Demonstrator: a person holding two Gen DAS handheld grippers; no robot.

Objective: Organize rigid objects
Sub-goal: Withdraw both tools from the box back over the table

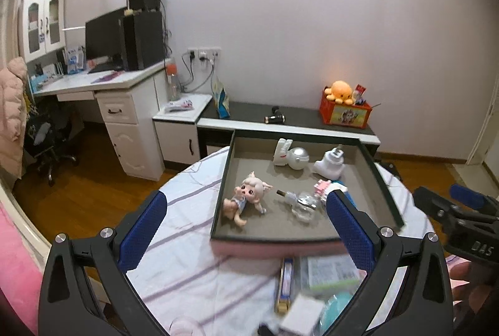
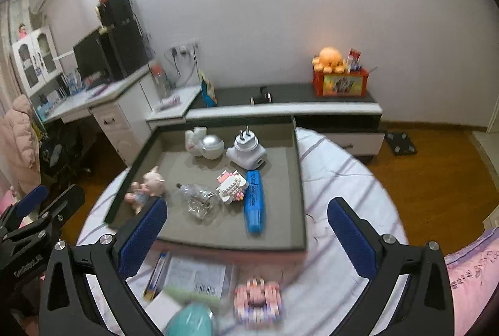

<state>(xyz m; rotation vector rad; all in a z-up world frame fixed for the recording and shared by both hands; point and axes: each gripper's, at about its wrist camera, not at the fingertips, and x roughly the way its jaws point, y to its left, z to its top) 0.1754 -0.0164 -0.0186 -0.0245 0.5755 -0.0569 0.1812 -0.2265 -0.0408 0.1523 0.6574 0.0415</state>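
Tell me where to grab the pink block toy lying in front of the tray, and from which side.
Take the pink block toy across its narrower middle, coming from above with the open right claw, which is nearest. It looks to lie flat on the striped cloth, apart from the papers to its left. The picture is blurred there, so recheck first.

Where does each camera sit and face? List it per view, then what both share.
Left wrist: on the left gripper, jaws open, facing the shallow grey tray; right gripper at right edge.
Right wrist: on the right gripper, jaws open, facing the same tray; left gripper at left.
Shared: tray, pale-haired doll.
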